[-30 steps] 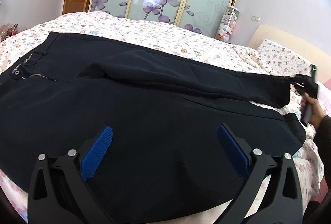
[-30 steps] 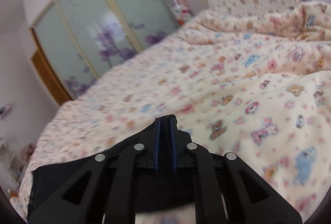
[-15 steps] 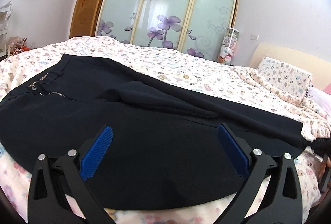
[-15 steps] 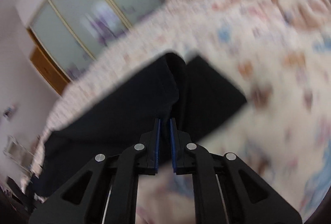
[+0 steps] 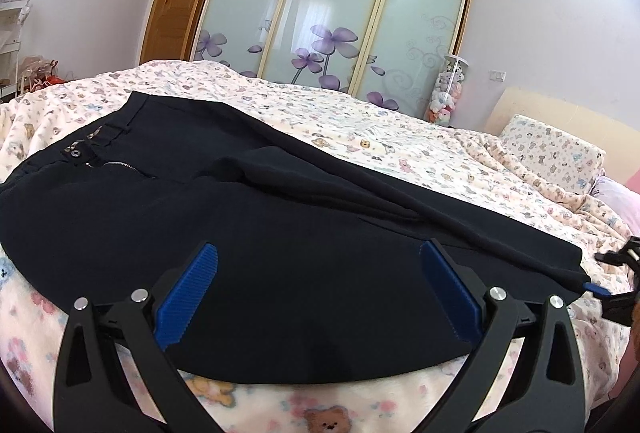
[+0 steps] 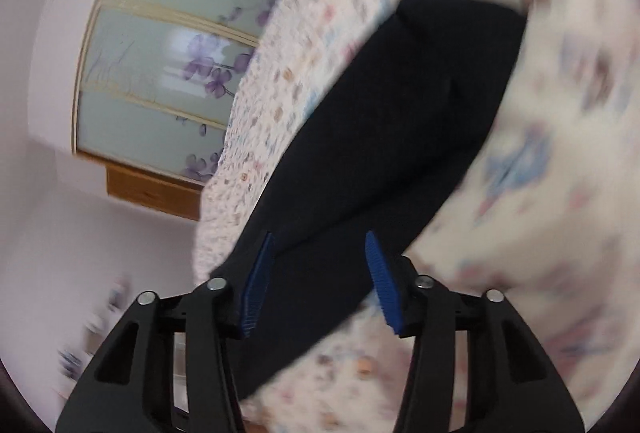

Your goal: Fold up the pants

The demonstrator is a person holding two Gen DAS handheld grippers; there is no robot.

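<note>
Black pants (image 5: 280, 233) lie on the bed, folded lengthwise, waistband and zipper (image 5: 116, 165) at the left, leg hems at the right. My left gripper (image 5: 320, 289) is open and empty, low over the near edge of the pants. My right gripper (image 6: 318, 273) is open, tilted, just over the leg-hem end of the pants (image 6: 400, 137); that view is blurred. The right gripper also shows at the right edge of the left wrist view (image 5: 612, 285), beside the hem.
The bed has a cream bear-print cover (image 5: 400, 137). A pillow (image 5: 552, 153) and headboard are at the right. A sliding wardrobe with purple flowers (image 5: 320, 13) and a wooden door (image 5: 176, 1) stand behind the bed.
My right gripper was shut on the leg hem, carried it over onto the other leg, and has opened. My left gripper dropped lower toward the near edge of the pants.
</note>
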